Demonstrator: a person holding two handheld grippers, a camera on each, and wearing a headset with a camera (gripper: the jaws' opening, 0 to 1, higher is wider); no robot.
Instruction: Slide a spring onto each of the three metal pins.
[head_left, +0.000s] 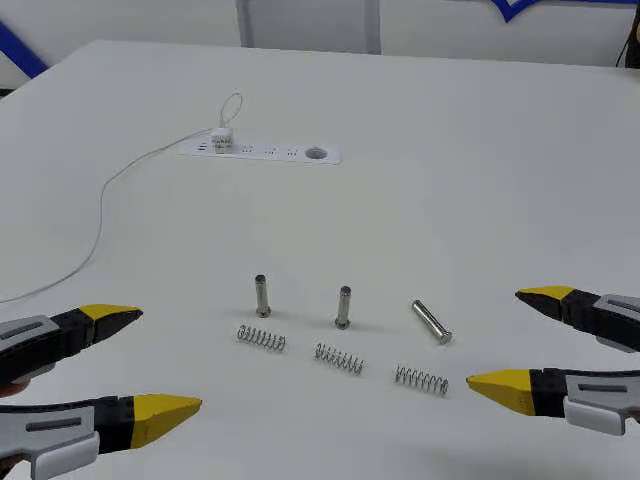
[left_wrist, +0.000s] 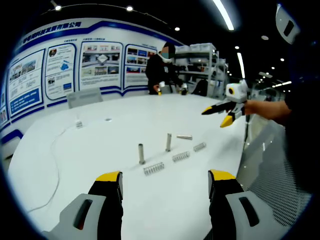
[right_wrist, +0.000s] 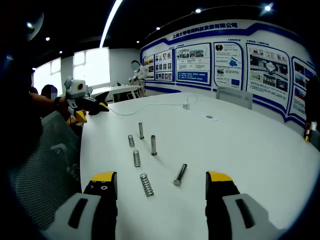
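Observation:
Three metal pins sit mid-table: the left pin (head_left: 261, 296) and middle pin (head_left: 343, 307) stand upright, the right pin (head_left: 431, 322) lies on its side. In front of them lie three springs (head_left: 261, 338) (head_left: 339, 358) (head_left: 420, 380). My left gripper (head_left: 150, 362) hovers open at the lower left, clear of the parts. At the lower right my right gripper (head_left: 505, 340) is open too, just right of the third spring. The left gripper view has the pins (left_wrist: 141, 153) and springs (left_wrist: 154, 168) ahead of its jaws. From the right gripper view, the lying pin (right_wrist: 180, 174) and nearest spring (right_wrist: 146, 184) are close.
A white power strip (head_left: 262, 152) with a plugged adapter and a thin white cable (head_left: 100, 215) lies at the back left of the white table (head_left: 480, 200). A person stands far behind the table in the left gripper view.

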